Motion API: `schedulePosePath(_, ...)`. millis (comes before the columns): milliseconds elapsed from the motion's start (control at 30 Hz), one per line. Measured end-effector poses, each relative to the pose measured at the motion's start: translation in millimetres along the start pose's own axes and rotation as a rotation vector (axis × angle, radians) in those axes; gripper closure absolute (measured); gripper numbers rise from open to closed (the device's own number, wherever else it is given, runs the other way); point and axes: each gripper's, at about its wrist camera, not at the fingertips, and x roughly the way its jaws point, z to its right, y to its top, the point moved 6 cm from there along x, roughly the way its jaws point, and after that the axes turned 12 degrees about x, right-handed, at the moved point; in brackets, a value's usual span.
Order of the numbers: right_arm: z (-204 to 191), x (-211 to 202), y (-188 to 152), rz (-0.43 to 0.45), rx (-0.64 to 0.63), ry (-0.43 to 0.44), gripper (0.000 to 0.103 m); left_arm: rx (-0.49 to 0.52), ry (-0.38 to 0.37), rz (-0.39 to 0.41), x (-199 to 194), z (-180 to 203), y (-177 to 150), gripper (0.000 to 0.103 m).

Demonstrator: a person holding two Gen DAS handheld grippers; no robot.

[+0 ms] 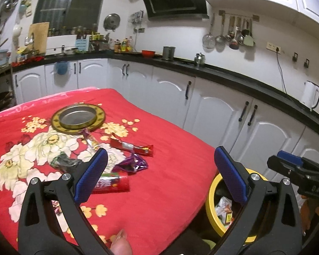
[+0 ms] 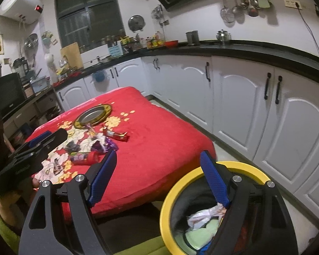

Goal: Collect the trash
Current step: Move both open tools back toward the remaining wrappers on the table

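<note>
Holding both tools above the table edge, you have your left gripper (image 1: 160,171) spread wide with nothing between its blue pads, and your right gripper (image 2: 158,175) equally wide and empty. Ahead of the left gripper, on the red floral tablecloth (image 1: 170,127), lies the trash: a red cylindrical snack wrapper (image 1: 114,183) just beyond its left finger, a crumpled purple foil wrapper (image 1: 133,164) past that, and a long red candy-bar wrapper (image 1: 131,147) farther out. A gold-rimmed round metal tray (image 1: 78,118) sits beyond them. Below your right gripper's right finger stands the yellow-rimmed black trash bin (image 2: 180,182), with crumpled paper (image 2: 204,215) inside.
</note>
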Motion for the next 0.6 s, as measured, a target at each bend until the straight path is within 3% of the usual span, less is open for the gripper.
schedulePosePath(600, -61.6, 28.1, -3.1, -0.043, -0.083, 0.086, 0.025, -0.074, 0.152, 0.016, -11.9, -61.1, -2.4, 0.011)
